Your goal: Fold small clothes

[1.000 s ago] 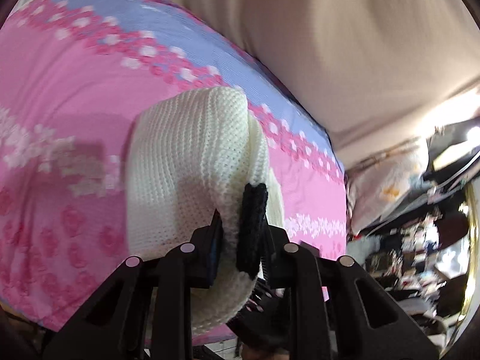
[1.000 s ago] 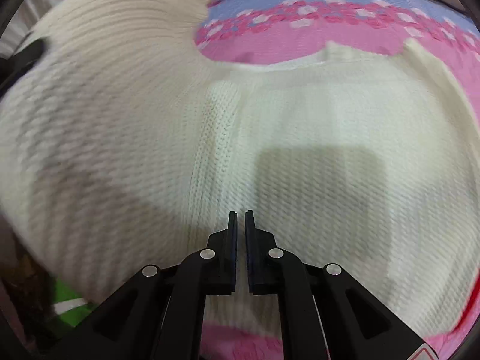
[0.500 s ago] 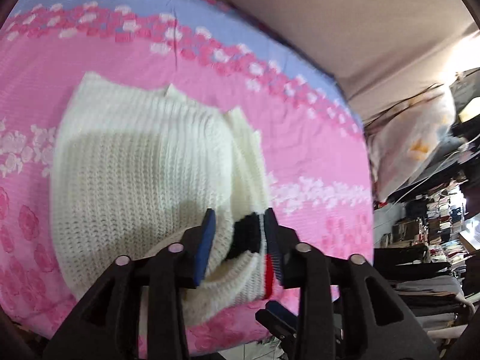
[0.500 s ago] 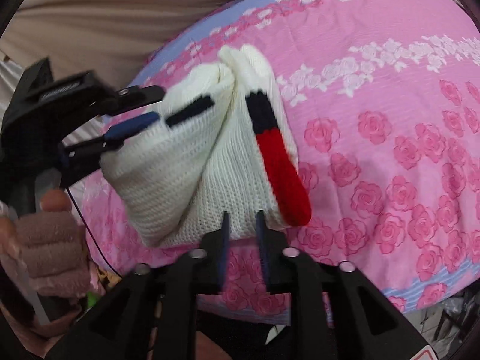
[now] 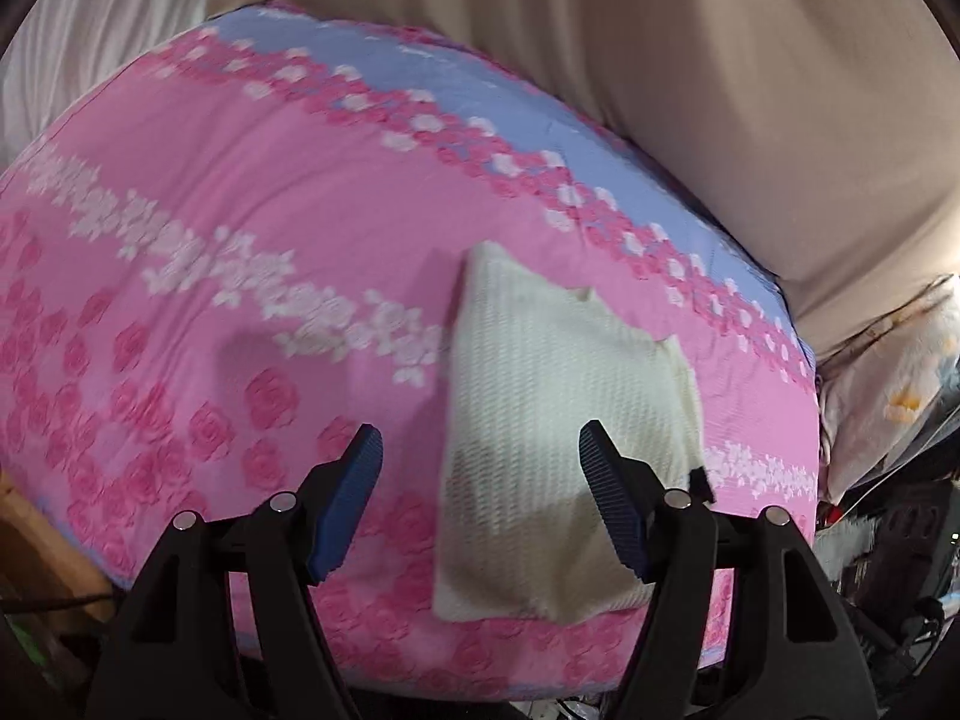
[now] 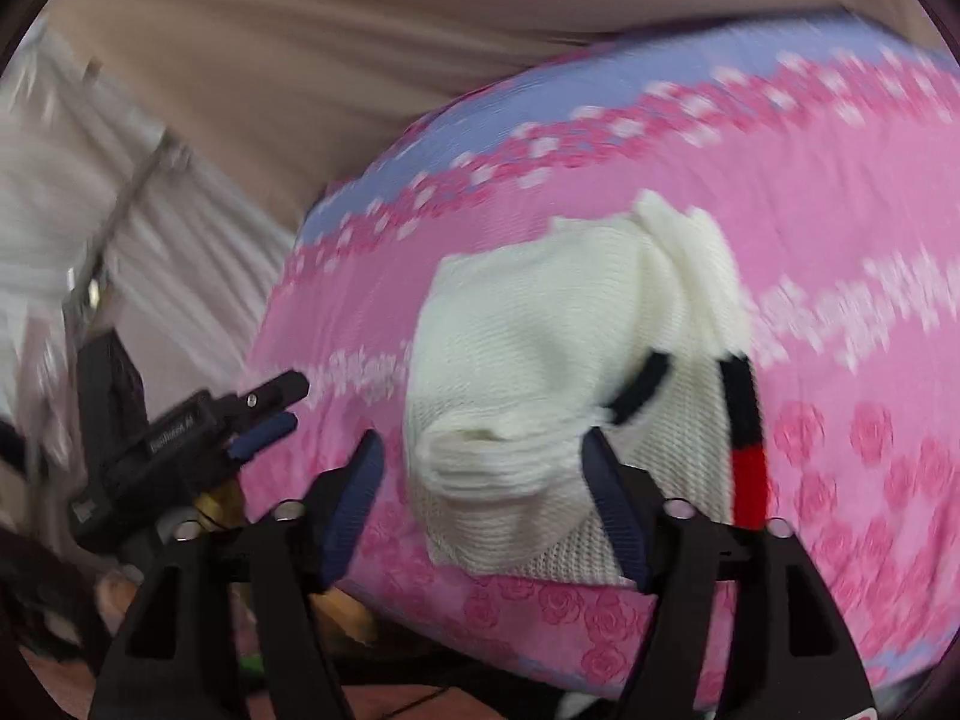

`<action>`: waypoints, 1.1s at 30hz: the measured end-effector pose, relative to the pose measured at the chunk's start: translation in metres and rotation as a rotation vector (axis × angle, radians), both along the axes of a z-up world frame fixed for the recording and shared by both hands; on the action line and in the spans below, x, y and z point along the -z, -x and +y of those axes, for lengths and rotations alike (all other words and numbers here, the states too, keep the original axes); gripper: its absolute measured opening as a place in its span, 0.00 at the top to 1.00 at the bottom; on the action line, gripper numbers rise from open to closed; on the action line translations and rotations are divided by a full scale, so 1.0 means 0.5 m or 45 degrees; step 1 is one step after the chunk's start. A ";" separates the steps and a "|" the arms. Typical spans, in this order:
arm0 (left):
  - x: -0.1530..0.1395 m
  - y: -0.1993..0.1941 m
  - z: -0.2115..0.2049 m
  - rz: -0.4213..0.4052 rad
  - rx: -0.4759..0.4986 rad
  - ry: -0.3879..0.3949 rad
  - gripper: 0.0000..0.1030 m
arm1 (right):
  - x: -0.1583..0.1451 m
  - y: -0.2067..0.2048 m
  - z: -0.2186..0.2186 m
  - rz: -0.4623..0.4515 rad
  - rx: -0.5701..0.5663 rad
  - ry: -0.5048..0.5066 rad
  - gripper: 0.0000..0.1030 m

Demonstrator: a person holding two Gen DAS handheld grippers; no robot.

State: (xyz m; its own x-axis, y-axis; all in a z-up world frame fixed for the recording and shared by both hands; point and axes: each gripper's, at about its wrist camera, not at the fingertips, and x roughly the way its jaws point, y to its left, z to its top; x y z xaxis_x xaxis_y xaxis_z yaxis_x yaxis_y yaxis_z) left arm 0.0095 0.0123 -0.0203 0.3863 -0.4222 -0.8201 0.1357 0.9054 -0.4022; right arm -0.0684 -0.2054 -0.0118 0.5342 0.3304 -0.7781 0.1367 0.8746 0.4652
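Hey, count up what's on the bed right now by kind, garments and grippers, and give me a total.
Knitted garments: 1, the cream sweater with black and red stripes, folded on the pink floral bedspread
Grippers: 2, the left gripper and the right gripper, both open and holding nothing
Total: 3

Both views are evenly and fairly softly lit, with no harsh glare. In the left wrist view a bright patch is seen at the right edge of the frame, and soft shadows are cast on the pink bedspread at centre left. Strong fisheye bending and dark vignetting are seen at all corners. The right wrist view is heavily smeared by motion blur, most markedly at left and right.
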 end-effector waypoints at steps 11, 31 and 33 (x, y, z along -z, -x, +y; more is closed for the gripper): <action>0.039 0.013 -0.005 0.081 0.078 -0.023 0.35 | 0.090 0.116 -0.110 0.136 0.187 0.124 0.87; 0.093 -0.046 -0.043 0.205 0.109 0.020 0.35 | 0.163 -0.096 -0.115 0.242 0.166 -0.218 0.82; 0.087 -0.044 -0.034 0.197 0.113 0.029 0.35 | 0.084 -0.070 -0.118 0.050 0.182 -0.254 0.83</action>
